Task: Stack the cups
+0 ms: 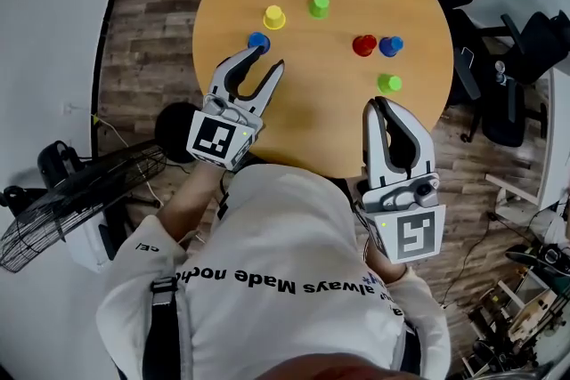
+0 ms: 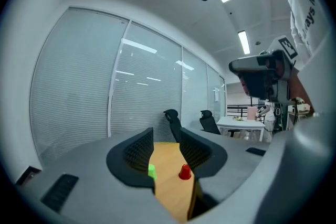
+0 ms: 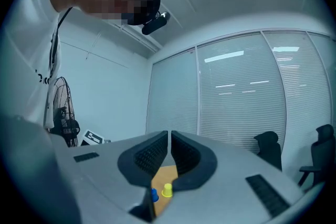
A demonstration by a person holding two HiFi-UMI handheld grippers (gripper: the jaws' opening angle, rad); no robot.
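Head view showed me six cups standing singly on the round desk [image 1: 312,107], none of them stacked. I took the left blue cup [image 1: 258,41] as my marker. The left gripper [image 1: 267,60] lay just on my side of it, jaws moderately apart with nothing between them, pointing away from me and a little to the right. The marker cup stood at the tip of the left jaw rather than in the gap. From above I could not tell whether that tip touched it.

The left gripper view bore this out. Through the gap I saw only bare desk with a green cup [image 2: 151,170] and the red cup [image 2: 184,172] far off, and no blue one. The marker was probably hidden behind the left jaw. I judged that the coming move hinged on that offset. The gripper had to shift or swing left before the cup's upright axis would fall between the jaws.

Beyond the marker and slightly right stood the yellow cup [image 1: 274,17], its nearest partner for a stack. The far green cup [image 1: 319,6] stood further right again. Well to the marker's right, the red cup stood close beside the right blue cup [image 1: 390,45], with the near green cup [image 1: 388,84] closer to me.

The right gripper [image 1: 381,108], jaws pressed together and empty, was far to the marker's right, just short of that near green cup. The left gripper was plainly the nearer one.
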